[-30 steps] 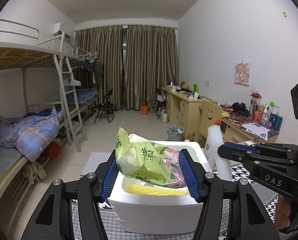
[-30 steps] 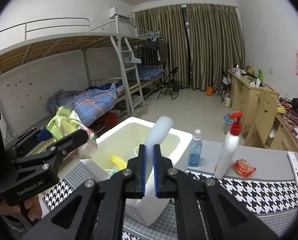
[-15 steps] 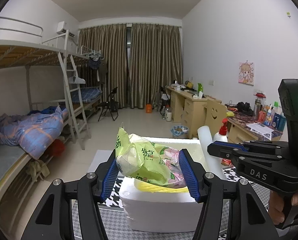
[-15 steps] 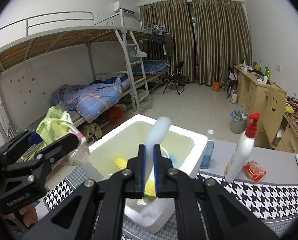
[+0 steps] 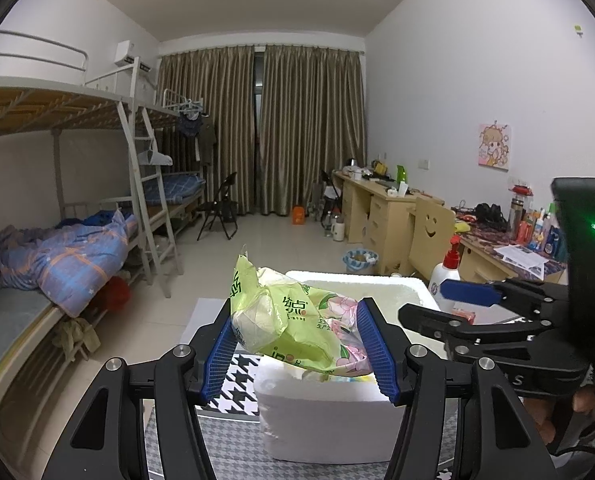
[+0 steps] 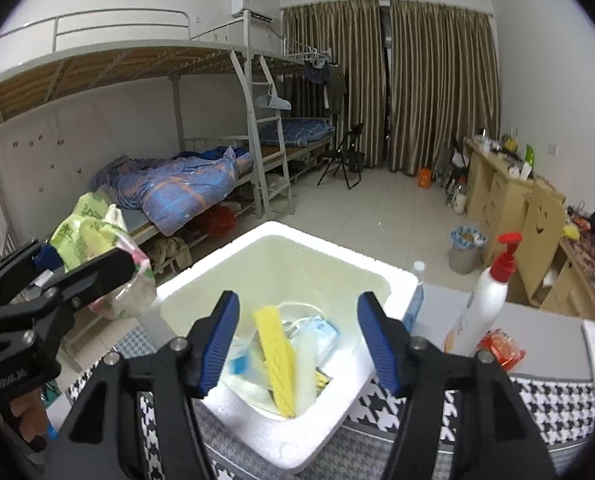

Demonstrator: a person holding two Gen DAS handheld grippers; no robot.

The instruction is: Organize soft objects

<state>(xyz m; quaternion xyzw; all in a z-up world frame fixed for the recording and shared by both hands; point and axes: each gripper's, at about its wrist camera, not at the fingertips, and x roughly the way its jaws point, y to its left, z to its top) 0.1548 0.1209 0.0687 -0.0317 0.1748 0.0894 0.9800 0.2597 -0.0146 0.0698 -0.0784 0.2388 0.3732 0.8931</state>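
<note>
Left wrist view
Left tongs: pinching a green bag between the blue pads, front and centre.
Bag: crinkled plastic, green with pink flowers and printed characters, held in the air above the near rim of the foam box.
Box: white foam, sitting on the houndstooth cloth that covers the counter.
Right tongs: coming in from the right side, above the box's right edge; one blue pad shows, and from here it cannot be told how wide they stand.
Pump bottle: white with a red top, upright just behind the box's far right corner.

Right wrist view
Right tongs: spread wide, nothing between the pads, hanging over the open box.
In the box: a yellow sponge leaning on end, a pale foam stick right beside it, and blue-and-white packets behind.
Left tongs: over at the left, gripping the bag, which sits outside and above the box's left rim.
Bottle: upright on the counter right of the box.
Red packet: lying on the counter just beside the bottle's base.
Small clear bottle: standing against the box's far right wall, partly hidden by it.
</note>
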